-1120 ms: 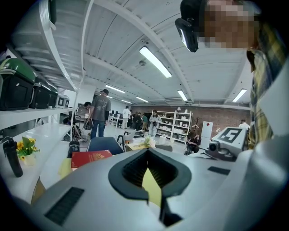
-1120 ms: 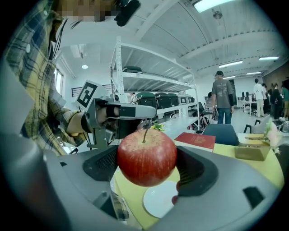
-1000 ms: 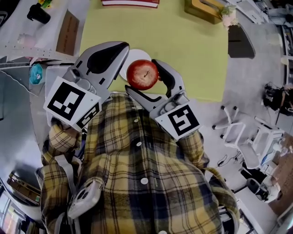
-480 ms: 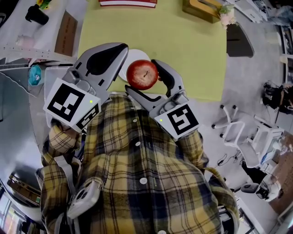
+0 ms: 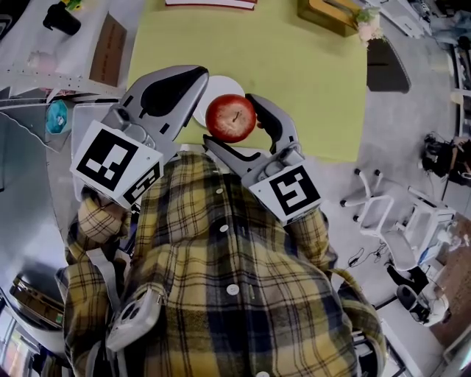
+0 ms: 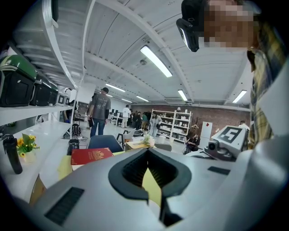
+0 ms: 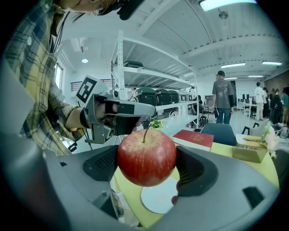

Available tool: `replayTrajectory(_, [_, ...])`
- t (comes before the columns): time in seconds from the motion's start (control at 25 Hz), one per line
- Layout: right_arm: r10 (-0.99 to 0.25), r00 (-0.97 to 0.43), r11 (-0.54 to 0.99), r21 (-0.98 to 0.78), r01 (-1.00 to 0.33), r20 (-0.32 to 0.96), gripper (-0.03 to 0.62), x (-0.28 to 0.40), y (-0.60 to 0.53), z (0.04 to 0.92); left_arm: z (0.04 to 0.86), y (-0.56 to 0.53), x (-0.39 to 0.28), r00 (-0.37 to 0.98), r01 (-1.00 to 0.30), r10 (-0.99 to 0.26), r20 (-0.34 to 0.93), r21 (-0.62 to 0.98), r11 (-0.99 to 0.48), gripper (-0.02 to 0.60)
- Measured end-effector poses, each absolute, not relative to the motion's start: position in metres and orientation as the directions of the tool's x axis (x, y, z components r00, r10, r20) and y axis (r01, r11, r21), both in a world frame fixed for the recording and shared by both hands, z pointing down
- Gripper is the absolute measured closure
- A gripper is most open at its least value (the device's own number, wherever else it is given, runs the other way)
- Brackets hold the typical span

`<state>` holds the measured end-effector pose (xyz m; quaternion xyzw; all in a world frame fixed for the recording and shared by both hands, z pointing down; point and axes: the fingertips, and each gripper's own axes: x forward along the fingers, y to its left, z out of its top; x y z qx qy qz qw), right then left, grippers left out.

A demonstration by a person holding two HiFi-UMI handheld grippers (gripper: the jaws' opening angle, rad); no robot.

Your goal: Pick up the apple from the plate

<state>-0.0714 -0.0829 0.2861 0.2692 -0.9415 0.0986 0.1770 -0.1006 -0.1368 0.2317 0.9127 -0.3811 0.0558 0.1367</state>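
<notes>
- Right gripper [image 5: 234,129], grey moulded plastic w/ ribbed black pads: clamped on the apple, marker cube toward the chest.
- Left gripper [image 5: 189,79], same build: pressed together, nothing held, parked just beside.
- White round plate [image 5: 217,84], smooth, on flat matte yellow-green mat [image 5: 302,81]: bare.
- Apple [image 5: 230,116], red, glossy, faintly streaked, stem up: held clear above the plate, barely shifted vs. half a sec ago, so the pick-up looks done.

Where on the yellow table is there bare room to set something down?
Bare yellow table spreads right of the plate, below the red book and wooden box, out to the right edge. Crowded: the near edge, where the right gripper holds the apple above the plate, beside the left gripper.
</notes>
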Motion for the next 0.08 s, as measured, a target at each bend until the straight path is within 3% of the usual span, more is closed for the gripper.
replayTrajectory(0.08, [-0.472, -0.791, 0.834, -0.092, -0.544, 0.388, 0.212, -0.0705, -0.0837, 0.286, 0.2309, -0.1383, -0.1005, 0.704, -0.71, -0.68, 0.205, 0.204, -0.674, 0.575])
